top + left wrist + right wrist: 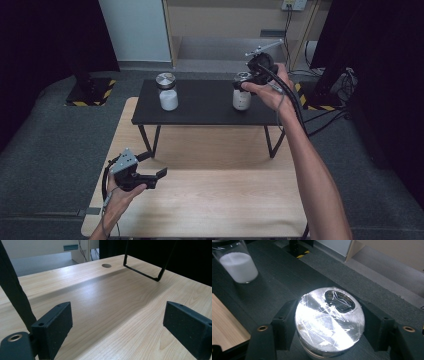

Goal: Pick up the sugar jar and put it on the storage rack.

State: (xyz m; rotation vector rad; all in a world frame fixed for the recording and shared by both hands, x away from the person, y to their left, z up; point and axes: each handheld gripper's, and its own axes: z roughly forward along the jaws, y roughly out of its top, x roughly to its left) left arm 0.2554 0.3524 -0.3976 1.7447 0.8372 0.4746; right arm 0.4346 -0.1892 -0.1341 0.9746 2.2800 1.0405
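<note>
Standing upright on the black shelf (200, 107), the right jar (242, 97) sits between the right gripper (329, 325) jaws, which squeeze its shiny lid (329, 322) from both sides. The left gripper (150, 172) waits wide and empty, far away.

Two lidded jars (167, 92) (242, 95) on black shelf (200, 107) atop wooden table (210, 200).

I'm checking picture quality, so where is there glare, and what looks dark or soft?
Right gripper view: the jar lid between the right gripper jaws is blown out white. Left gripper view: the wooden table carries a broad sheen, its near jaws soft. High view: dim, with black sides.
</note>
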